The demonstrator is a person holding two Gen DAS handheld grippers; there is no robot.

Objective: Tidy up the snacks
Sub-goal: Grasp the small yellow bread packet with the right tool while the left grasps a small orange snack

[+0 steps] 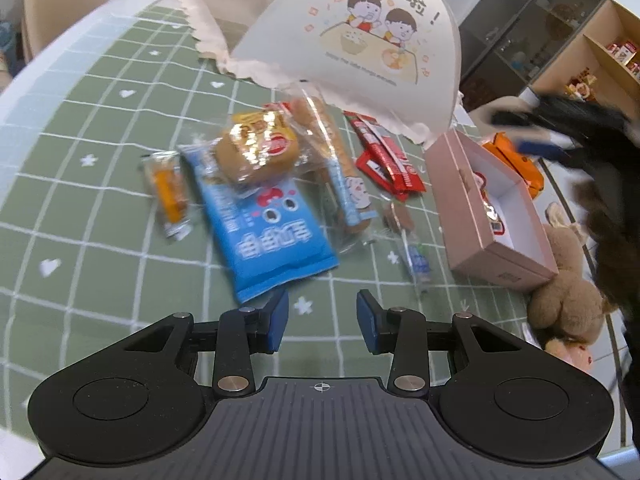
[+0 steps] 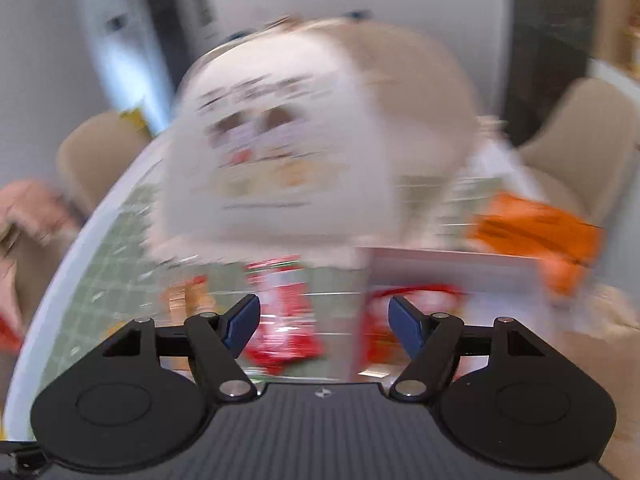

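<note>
Snacks lie on the green checked tablecloth (image 1: pixel 100 200): a blue packet (image 1: pixel 272 232), a round bun in a clear wrapper (image 1: pixel 256 152) on top of it, a small orange bar (image 1: pixel 170 192), a long biscuit pack (image 1: pixel 340 168), red sachets (image 1: pixel 384 160) and a clear wrapped sweet (image 1: pixel 408 240). A pink open box (image 1: pixel 472 216) holds one red-printed snack. My left gripper (image 1: pixel 322 320) is open and empty, just before the blue packet. My right gripper (image 2: pixel 324 320) is open and empty above red sachets (image 2: pixel 284 320) and the box (image 2: pixel 452 272); this view is blurred.
A white paper bag with a cartoon print (image 1: pixel 360 40) stands behind the snacks. An orange packet (image 1: pixel 516 160) lies beyond the box. A plush toy (image 1: pixel 568 292) sits at the right table edge. Beige chairs (image 2: pixel 580 140) and shelves (image 1: pixel 580 40) surround the table.
</note>
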